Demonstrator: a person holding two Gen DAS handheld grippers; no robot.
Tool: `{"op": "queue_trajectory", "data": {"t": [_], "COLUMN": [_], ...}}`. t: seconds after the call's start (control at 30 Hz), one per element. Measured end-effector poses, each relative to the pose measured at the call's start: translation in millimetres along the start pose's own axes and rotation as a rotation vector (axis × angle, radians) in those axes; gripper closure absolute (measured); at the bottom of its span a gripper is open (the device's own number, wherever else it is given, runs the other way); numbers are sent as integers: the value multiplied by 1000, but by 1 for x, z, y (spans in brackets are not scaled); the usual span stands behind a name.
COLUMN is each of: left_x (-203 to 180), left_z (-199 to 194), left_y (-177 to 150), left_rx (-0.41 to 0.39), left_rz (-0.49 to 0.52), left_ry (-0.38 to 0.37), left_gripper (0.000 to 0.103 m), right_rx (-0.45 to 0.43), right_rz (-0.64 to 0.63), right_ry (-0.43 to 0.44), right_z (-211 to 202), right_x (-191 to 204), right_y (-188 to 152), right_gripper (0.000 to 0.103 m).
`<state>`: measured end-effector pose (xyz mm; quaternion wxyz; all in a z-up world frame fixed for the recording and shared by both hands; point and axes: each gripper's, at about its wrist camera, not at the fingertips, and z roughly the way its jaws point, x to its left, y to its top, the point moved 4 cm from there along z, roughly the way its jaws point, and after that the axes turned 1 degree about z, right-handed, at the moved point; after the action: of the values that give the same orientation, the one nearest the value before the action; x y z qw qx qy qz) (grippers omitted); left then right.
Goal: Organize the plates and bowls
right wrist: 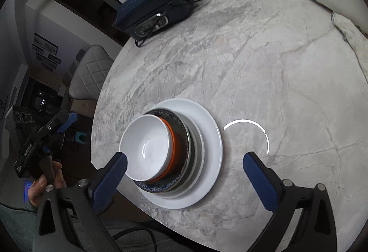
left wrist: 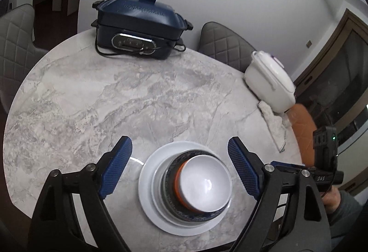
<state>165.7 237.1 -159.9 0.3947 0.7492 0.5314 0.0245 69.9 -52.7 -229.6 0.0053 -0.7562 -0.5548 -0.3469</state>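
Dishes stacked near bench (left wrist: 92, 100) front edge: white bowl (left wrist: 205, 184) on top, nested in orange-rimmed bowl (left wrist: 178, 185), dark patterned plate (left wrist: 169, 201), wide white plate (left wrist: 147, 185) at bottom. Left tongs (left wrist: 180, 168) spread wide above stack, nothing gripped. Right tongs (right wrist: 184, 179) likewise wide, empty. Blue cooker (left wrist: 138, 29) at far edge.

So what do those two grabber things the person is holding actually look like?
Each gripper, left and right, has angular black arms with silver bolts, ending in two blue ribbed fingers. The black handheld bodies carry small white lettering; one shows a green light. The person's sleeve is grey.
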Motion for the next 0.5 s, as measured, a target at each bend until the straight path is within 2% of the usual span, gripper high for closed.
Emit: {"op": "queue_trajectory", "data": {"t": [0.1, 0.17, 0.3, 0.37, 0.4, 0.43, 0.5], "left_x": [-34, -67, -138, -164, -174, -183, -199], "left_z": [-29, -54, -106, -128, -135, -137, -124], "left_y": [8, 6, -16, -39, -50, -58, -68], "left_rx": [-47, -110, -289, -388, -408, -392, -244], "left_rz": [-18, 39, 224, 277, 295, 314, 363], "left_ry": [-59, -31, 139, 294, 381, 404, 294], "left_gripper": [18, 18, 18, 7, 3, 1, 1], "right_rx": [-97, -177, -356, -438, -465, -482, -508], "right_rz": [-46, -72, -126, -153, -166, -172, -174], "right_ry": [26, 59, 122, 164, 175, 177, 182], "right_z": [-24, -42, -87, -108, -117, -124, -138], "right_x": [10, 16, 24, 28, 31, 33, 36], "right_y": [4, 4, -6, -12, -14, -15, -16], "right_gripper": [0, 0, 0, 0, 0, 0, 0]}}
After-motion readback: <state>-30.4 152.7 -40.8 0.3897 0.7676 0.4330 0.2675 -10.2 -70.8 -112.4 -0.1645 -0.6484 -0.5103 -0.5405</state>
